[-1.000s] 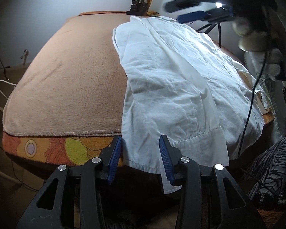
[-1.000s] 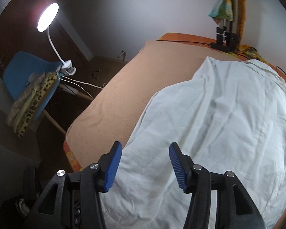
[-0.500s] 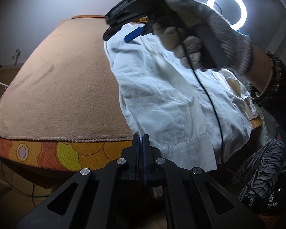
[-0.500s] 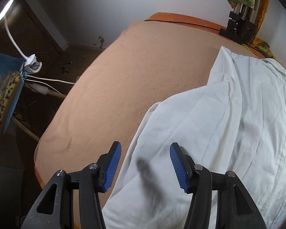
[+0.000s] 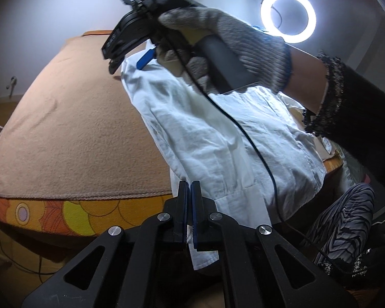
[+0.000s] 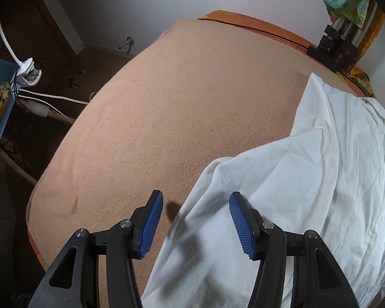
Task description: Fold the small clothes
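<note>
Just shirt (image 6: 308, 192) under right gripper (image 6: 196, 220)

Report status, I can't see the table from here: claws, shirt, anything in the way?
Left claw shut on white shirt hem at near edge. Right claw open, low over shirt's left edge. Blanket beside it; nothing blocking.

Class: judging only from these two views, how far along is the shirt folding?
Early. Done: the white shirt lies spread on the tan blanket. In hand: the left tongs are shut on its near hem; the right tongs hover open over its edge. Left: no finished fold shows.
</note>
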`<state>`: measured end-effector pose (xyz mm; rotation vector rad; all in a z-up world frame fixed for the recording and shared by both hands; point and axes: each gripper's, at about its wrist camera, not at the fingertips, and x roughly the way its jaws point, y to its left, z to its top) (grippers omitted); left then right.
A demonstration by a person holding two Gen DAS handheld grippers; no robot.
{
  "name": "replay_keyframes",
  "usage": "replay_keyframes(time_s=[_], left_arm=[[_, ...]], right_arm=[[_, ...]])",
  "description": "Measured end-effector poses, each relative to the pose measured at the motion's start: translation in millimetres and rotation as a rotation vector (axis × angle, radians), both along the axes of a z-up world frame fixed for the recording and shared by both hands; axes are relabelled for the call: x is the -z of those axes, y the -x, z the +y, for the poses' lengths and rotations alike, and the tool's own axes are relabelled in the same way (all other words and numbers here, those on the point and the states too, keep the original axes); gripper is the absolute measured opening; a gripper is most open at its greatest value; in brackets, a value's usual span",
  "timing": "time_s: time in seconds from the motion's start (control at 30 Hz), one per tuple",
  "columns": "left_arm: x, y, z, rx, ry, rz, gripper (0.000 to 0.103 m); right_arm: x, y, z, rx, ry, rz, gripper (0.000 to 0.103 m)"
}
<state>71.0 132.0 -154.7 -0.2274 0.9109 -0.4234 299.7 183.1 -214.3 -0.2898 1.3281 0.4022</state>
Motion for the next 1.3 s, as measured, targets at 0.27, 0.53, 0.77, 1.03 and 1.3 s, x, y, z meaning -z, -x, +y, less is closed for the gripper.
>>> replay_keyframes(time_s=[0.27,0.53,0.77,1.03,1.3], left_arm=[[-4,1,-3,0.021,-0.01,-0.015,0.001],[-17,5,-16,0.061,-0.018,-0.048,0.001],[-32,7,-42,0.127,-0.021,-0.081,0.001],[-41,5,-88,0.234,-0.031,-0.095,0.001],[-35,1,-128,0.32,-0.063,-0.079,0.001]], right_arm=[[-2,0,-5,0.011,0.04,-0.028,0.011],[-25,1,-46,0.067,-0.129,-0.035,0.0],[-65,7,-116,0.166,-0.291,-0.079,0.0],[-75,16,-202,0.293,-0.328,-0.108,0.0],[-63,23,-245,0.333,-0.306,-0.088,0.0]])
